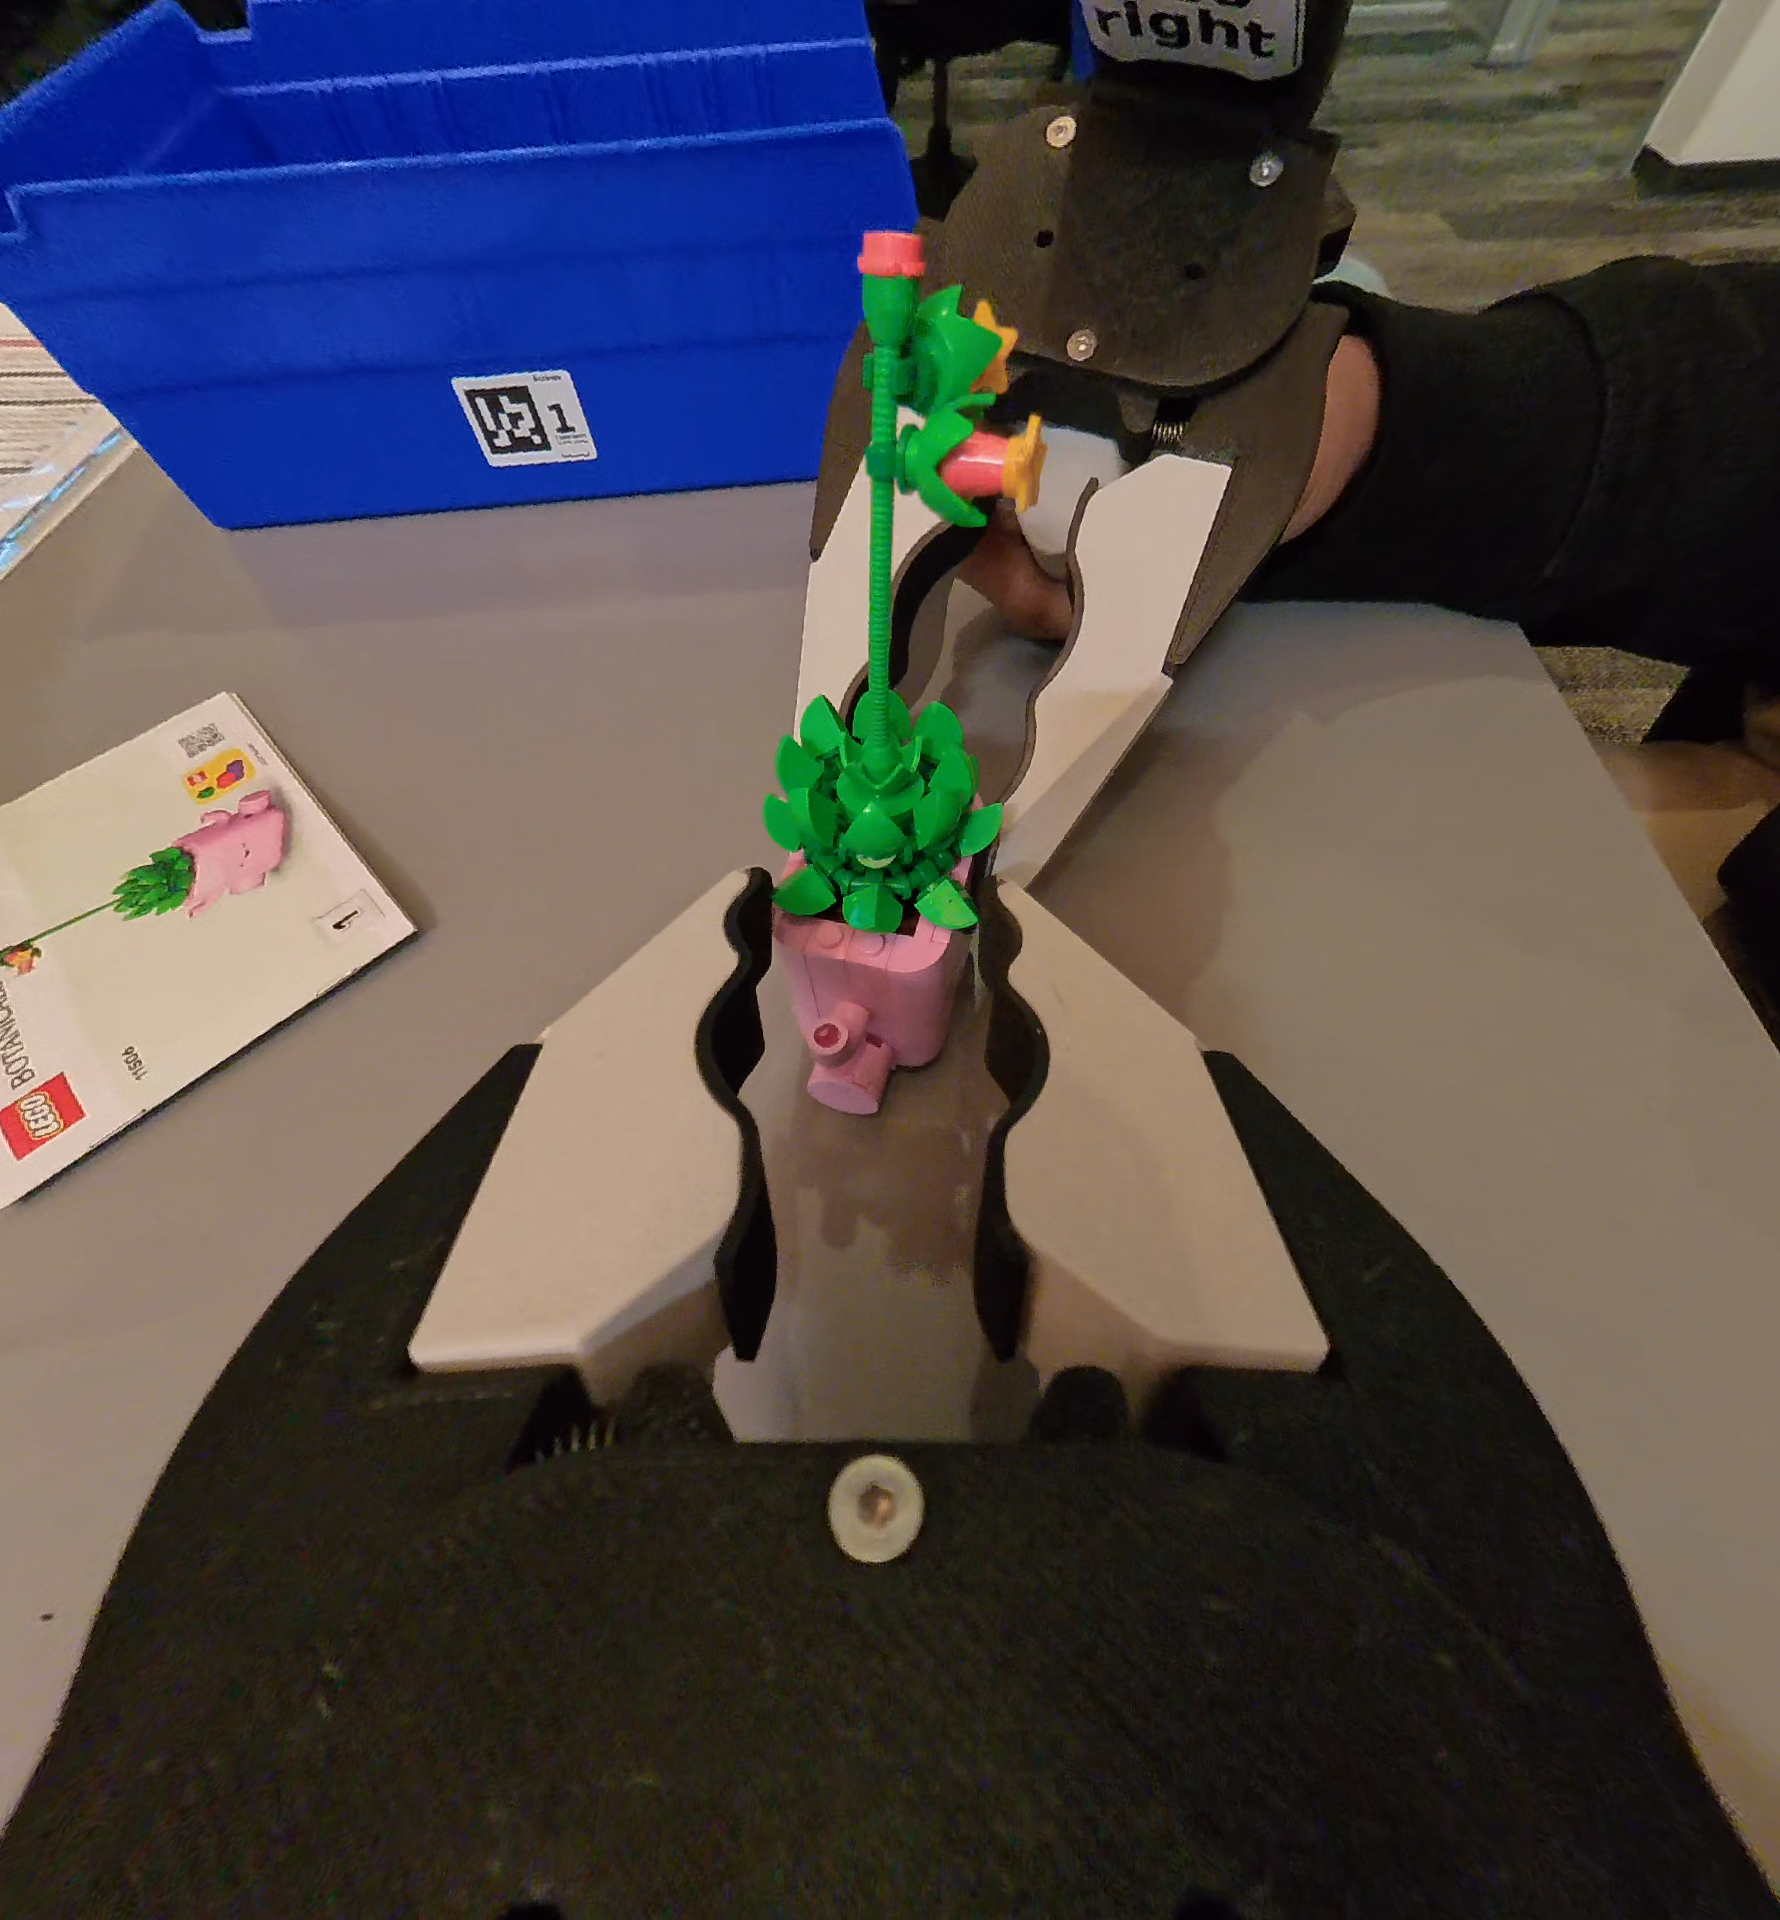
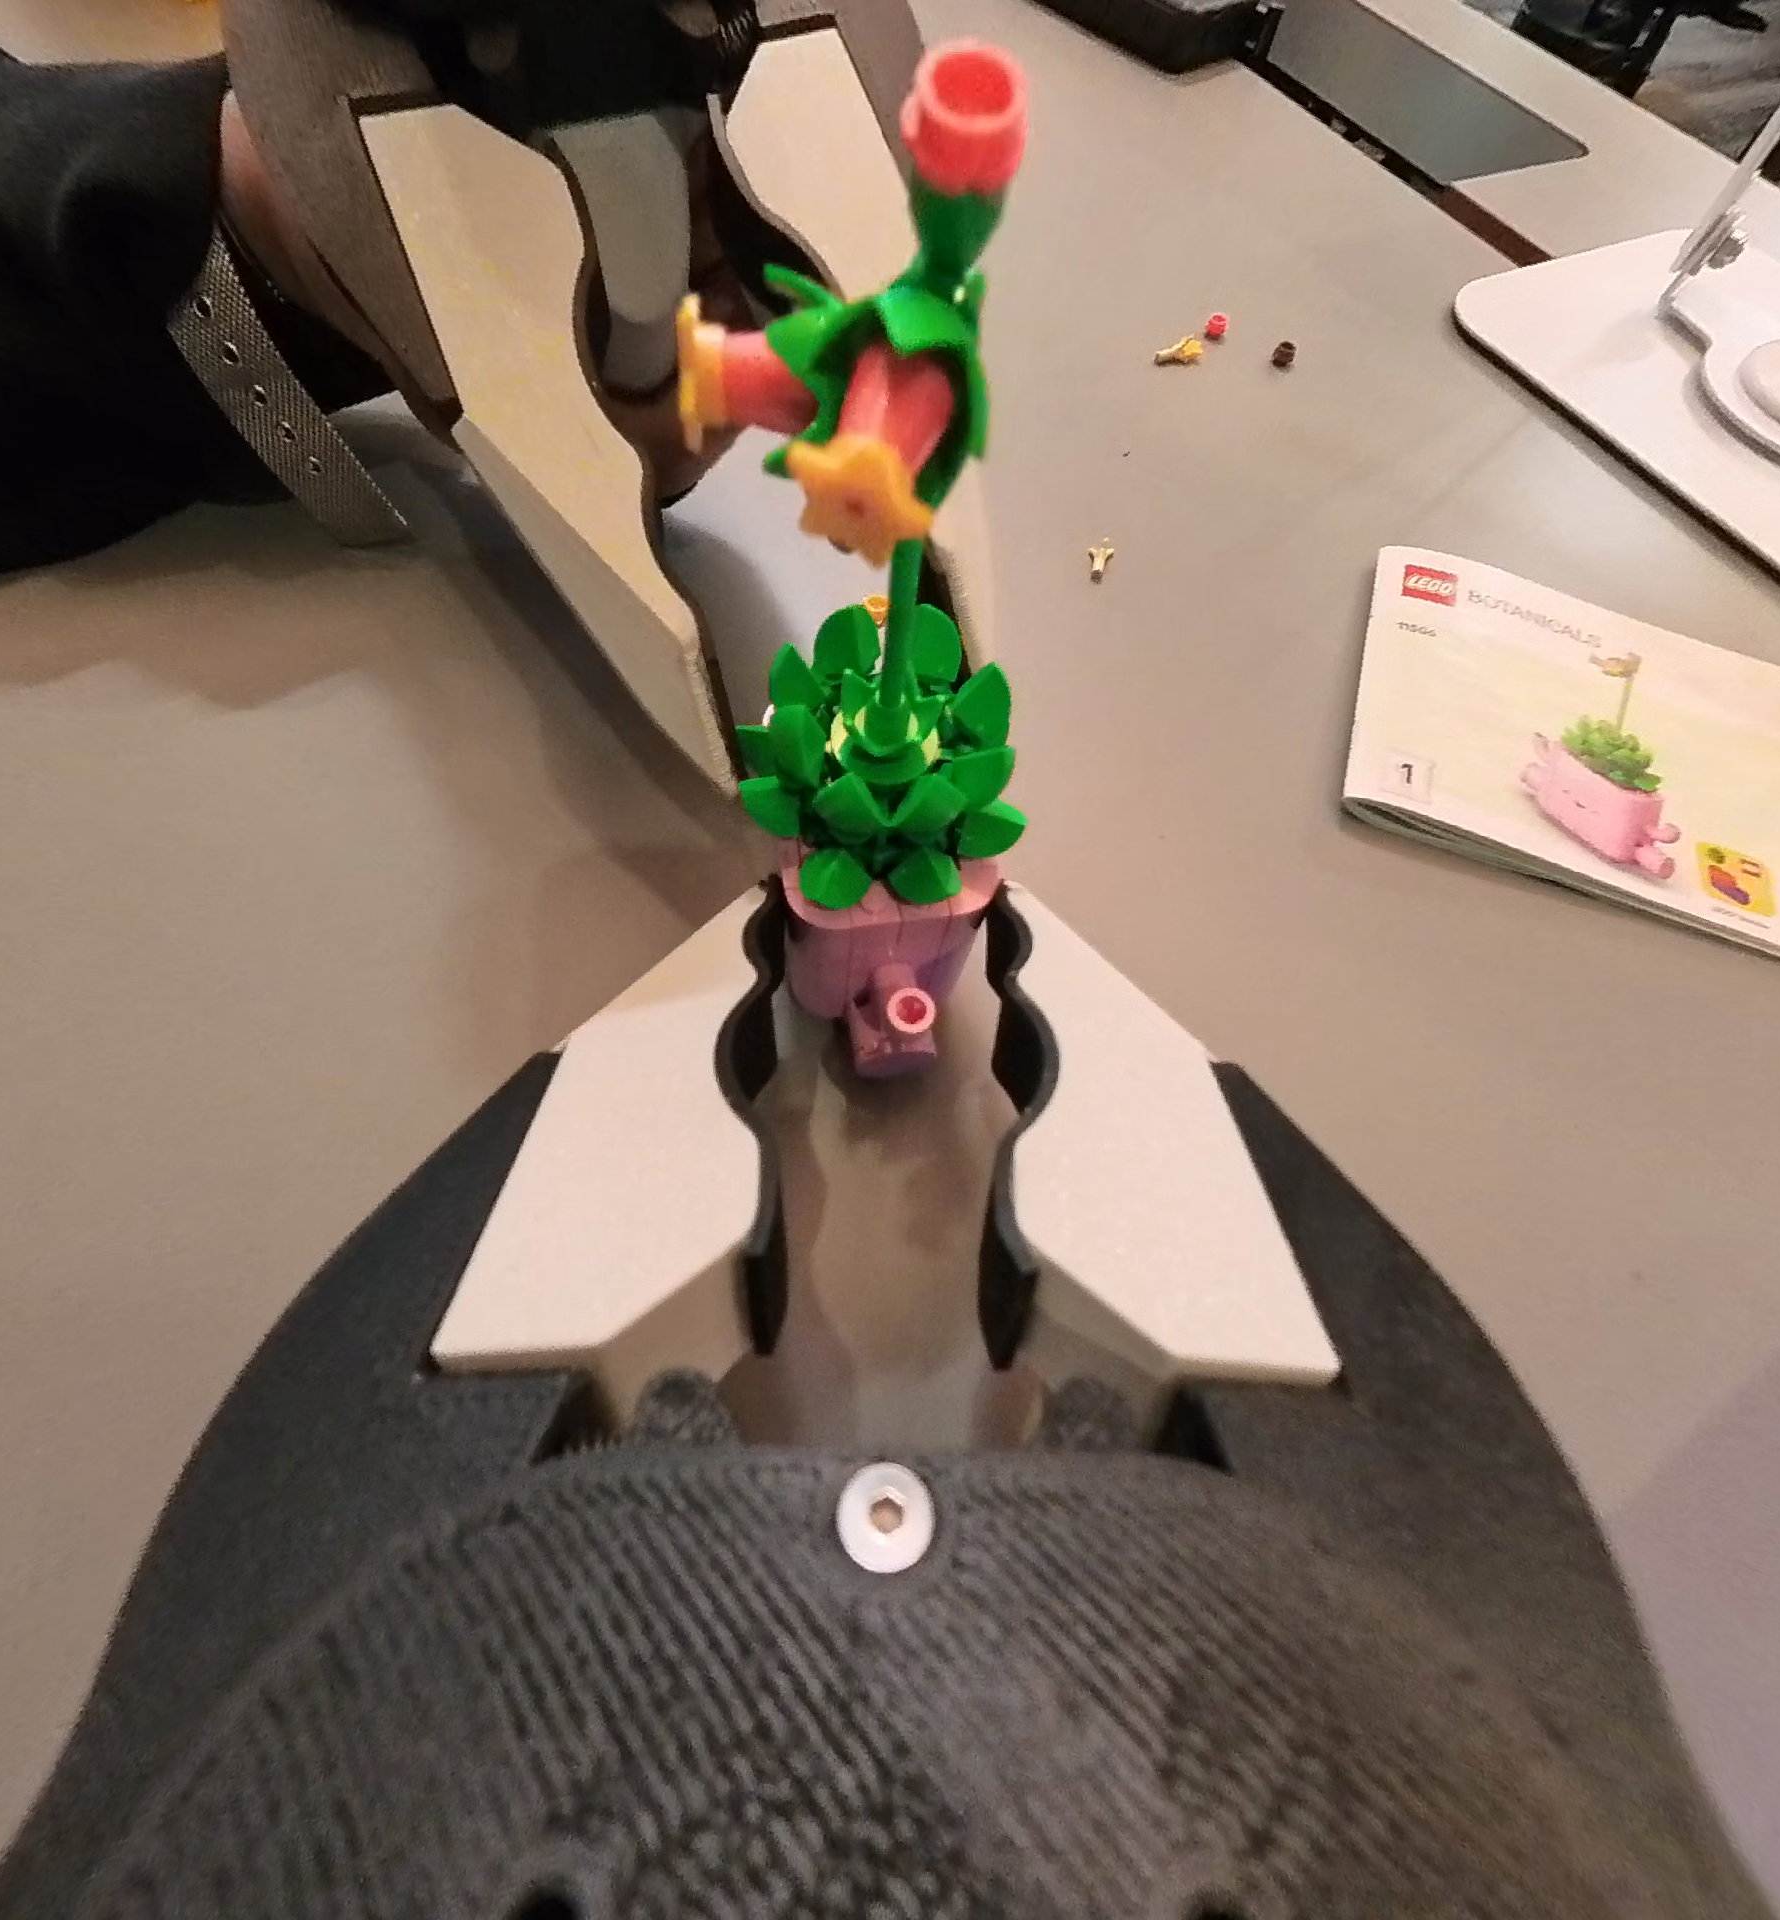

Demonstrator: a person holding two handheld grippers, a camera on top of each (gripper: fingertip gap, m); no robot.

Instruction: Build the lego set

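Left wrist view: both grippers flank pink pot [image 1: 870, 987].

We hold left gripper [image 1: 870, 894] low over table, fingers forward, tips pressing both sides of pink pot [image 1: 881, 987]. Right gripper [image 2: 881, 899] faces it from opposite side, tips likewise clamping pot. Dark sleeves behind both.

Pink pot [image 1: 870, 992] with green plant [image 1: 878, 816] between left tool [image 1: 870, 904] fingertips, upright on grey table [image 1: 450, 644].

A grey table [image 1: 1333, 935] under soft indoor light, with patterned carpet [image 1: 1488, 125] beyond its far edge.
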